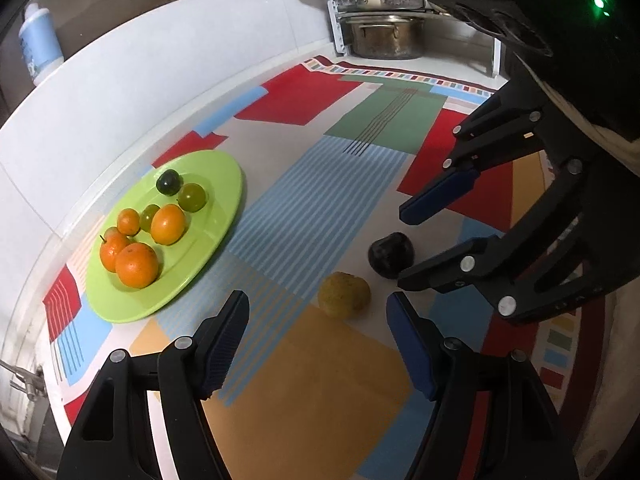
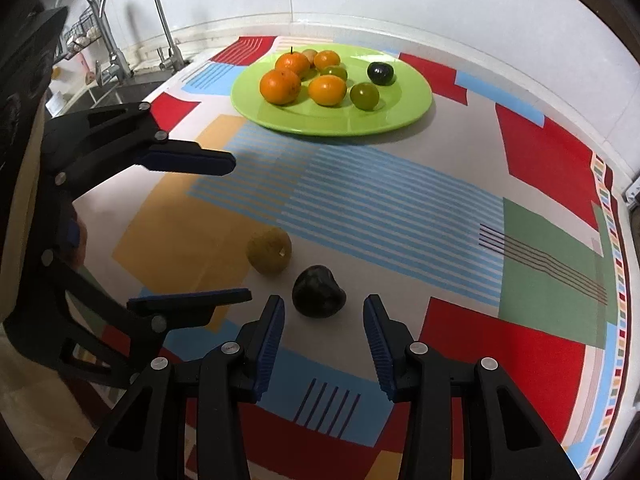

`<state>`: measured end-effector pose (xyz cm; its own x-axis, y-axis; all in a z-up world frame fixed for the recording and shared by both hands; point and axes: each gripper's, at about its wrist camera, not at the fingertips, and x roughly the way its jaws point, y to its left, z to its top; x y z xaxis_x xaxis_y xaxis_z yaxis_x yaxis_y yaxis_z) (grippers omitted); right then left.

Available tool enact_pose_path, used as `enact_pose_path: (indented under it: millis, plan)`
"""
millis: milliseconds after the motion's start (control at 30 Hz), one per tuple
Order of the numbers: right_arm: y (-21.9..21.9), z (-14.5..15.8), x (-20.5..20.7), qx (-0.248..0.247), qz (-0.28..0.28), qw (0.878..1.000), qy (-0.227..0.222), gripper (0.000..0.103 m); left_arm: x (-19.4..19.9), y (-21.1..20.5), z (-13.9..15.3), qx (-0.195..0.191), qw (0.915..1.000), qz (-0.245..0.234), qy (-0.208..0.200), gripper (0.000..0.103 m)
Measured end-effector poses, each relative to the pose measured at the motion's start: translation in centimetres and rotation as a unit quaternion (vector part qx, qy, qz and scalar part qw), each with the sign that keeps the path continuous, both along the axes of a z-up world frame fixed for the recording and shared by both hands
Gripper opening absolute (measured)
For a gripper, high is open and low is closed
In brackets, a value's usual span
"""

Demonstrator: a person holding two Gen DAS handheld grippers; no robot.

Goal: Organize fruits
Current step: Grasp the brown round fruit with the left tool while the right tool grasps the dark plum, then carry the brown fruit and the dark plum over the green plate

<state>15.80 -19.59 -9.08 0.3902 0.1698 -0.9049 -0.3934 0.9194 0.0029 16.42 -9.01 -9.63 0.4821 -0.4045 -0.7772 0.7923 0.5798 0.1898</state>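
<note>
A green plate [image 1: 216, 176] [image 2: 404, 100] holds several oranges, two green fruits and a dark one. On the patterned mat lie a yellow-brown fruit [image 1: 344, 294] [image 2: 269, 250] and a dark plum [image 1: 391, 254] [image 2: 318, 291], side by side. My left gripper [image 1: 316, 312] [image 2: 240, 232] is open and empty, with the yellow-brown fruit just beyond its fingertips. My right gripper [image 2: 324, 308] [image 1: 404, 248] is open and empty, with the plum just ahead between its fingertips.
Steel pots [image 1: 384, 36] on a rack stand at the back right in the left wrist view. A blue-white bottle [image 1: 38, 40] sits on the ledge. A sink with taps [image 2: 120, 32] lies left of the mat. A white wall runs behind the plate.
</note>
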Motion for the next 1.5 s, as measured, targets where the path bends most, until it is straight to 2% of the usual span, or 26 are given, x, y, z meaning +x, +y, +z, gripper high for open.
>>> enact_pose_path:
  millis: [167, 233, 367, 533, 967, 1233, 1500]
  plan:
    - [-0.1, -0.4, 0.6, 0.005, 0.002, 1.0, 0.006, 0.042, 0.6, -0.2, -0.4, -0.013, 0.9996, -0.001, 0.024, 0.061]
    - [-0.1, -0.6, 0.8, 0.006, 0.003, 1.0, 0.005, 0.042, 0.8, -0.3, -0.6, -0.019, 0.9993, 0.003, 0.031, 0.052]
    - [-0.3, -0.8, 0.9, 0.015, 0.004, 1.0, 0.007, 0.041, 1.0, -0.4, -0.9, -0.03, 0.9984, 0.005, 0.048, 0.043]
    - [-0.4, -1.1, 1.0, 0.032, 0.007, 0.999, 0.013, 0.032, 1.0, -0.4, -0.8, -0.042, 0.9973, 0.01, 0.06, 0.03]
    - [-0.6, -0.9, 0.5, 0.061, -0.011, 0.998, 0.005, 0.03, 1.0, 0.9, 0.1, -0.07, 0.9913, 0.078, 0.08, 0.03]
    - [-0.4, 0.2, 0.2, 0.074, -0.02, 0.997, -0.015, 0.03, 0.7, 2.1, 2.1, -0.085, 0.9884, 0.114, 0.054, 0.03]
    - [-0.2, 2.2, 0.0, 0.092, -0.029, 0.994, -0.048, 0.03, 0.4, 3.5, 4.1, -0.11, 0.9816, 0.153, 0.033, 0.03]
